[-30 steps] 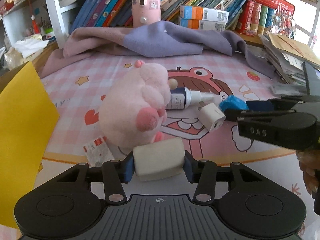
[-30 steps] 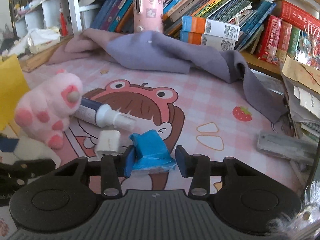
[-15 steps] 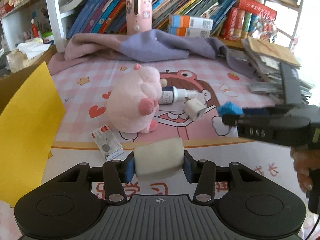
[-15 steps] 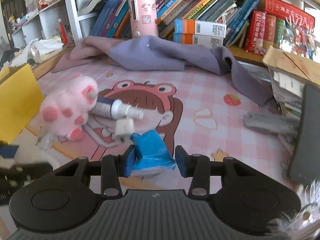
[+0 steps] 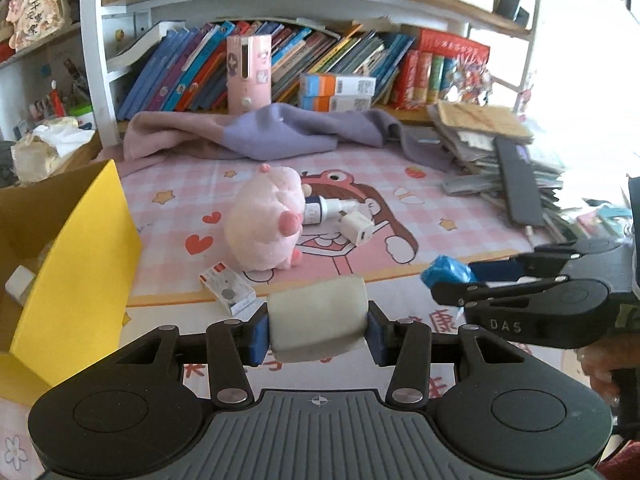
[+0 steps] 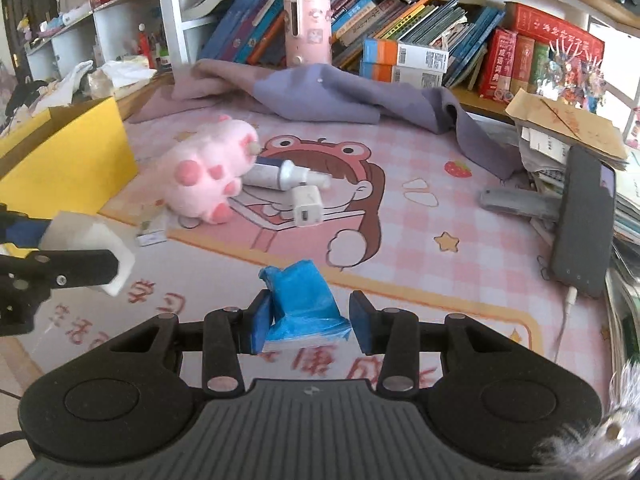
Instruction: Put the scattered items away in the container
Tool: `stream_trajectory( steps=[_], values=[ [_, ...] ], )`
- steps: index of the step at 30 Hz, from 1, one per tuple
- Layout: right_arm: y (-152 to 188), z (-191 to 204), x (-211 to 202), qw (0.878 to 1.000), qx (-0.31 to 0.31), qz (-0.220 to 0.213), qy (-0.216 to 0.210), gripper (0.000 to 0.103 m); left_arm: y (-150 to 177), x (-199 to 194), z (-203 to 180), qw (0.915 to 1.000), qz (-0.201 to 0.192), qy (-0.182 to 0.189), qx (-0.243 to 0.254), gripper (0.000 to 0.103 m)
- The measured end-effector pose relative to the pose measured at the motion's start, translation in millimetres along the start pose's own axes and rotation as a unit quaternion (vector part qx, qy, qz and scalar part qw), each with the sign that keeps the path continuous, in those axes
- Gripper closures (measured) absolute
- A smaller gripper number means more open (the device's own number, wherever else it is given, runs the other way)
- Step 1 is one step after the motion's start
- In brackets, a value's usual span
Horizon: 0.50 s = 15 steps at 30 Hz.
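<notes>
**A:** Over the near edge of the desk mat (image 5: 460, 200), your left gripper (image 5: 317, 330) has its jaws clamped on a whitish roll (image 5: 318, 322), held clear of the surface. Your right gripper (image 6: 306, 322) has its jaws pressed on a crumpled blue packet (image 6: 304, 304), also lifted.

**B:** And the container?

**A:** The yellow box (image 5: 76, 264) stands at your left, open, with a small white item (image 5: 18, 282) already inside. From the right wrist view its yellow wall (image 6: 76, 164) sits beyond your left gripper.

**B:** What's still out on the mat?

**A:** A pink plush toy (image 5: 266, 222) lies mid-mat, touching a white spray bottle (image 5: 324, 210). A white charger plug (image 5: 358, 228) is just beside the bottle's nozzle. A small flat box (image 5: 228, 290) lies near the plush, towards you.

**B:** Anything else close?

**A:** A purple cloth (image 6: 340, 96) is bunched along the bookshelf, and a dark phone (image 6: 582, 220) rests at the right edge against a stack of papers.
</notes>
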State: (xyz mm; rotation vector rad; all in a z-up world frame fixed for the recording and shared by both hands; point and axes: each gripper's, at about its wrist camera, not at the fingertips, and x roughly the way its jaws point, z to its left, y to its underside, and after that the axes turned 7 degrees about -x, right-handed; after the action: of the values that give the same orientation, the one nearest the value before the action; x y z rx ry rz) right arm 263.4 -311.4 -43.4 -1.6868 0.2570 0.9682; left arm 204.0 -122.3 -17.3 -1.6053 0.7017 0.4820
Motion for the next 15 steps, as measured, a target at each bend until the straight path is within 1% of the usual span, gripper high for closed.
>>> stream_trajectory(
  steps=[4,8,11,15],
  values=[
    [3.0,22.7,-20.1,1.0,0.028,0.005,0.005,0.064,6.3,-21.4,9.2,0.9994,-0.017,0.022,0.02,0.058],
    [4.9,53.2,-42.7,0.999,0.036,0.0,0.012,0.064,17.8,-50.9,24.9,0.9979,-0.033,0.033,0.044,0.058],
    [6.2,79.8,-56.8,1.0,0.027,-0.006,0.011,0.064,30.5,-74.0,41.3,0.9972,-0.039,0.038,0.052,0.058],
    [8.0,119.1,-73.1,1.0,0.015,-0.015,0.011,0.064,46.2,-101.8,68.7,0.9974,-0.038,0.037,0.048,0.058]
  ],
)
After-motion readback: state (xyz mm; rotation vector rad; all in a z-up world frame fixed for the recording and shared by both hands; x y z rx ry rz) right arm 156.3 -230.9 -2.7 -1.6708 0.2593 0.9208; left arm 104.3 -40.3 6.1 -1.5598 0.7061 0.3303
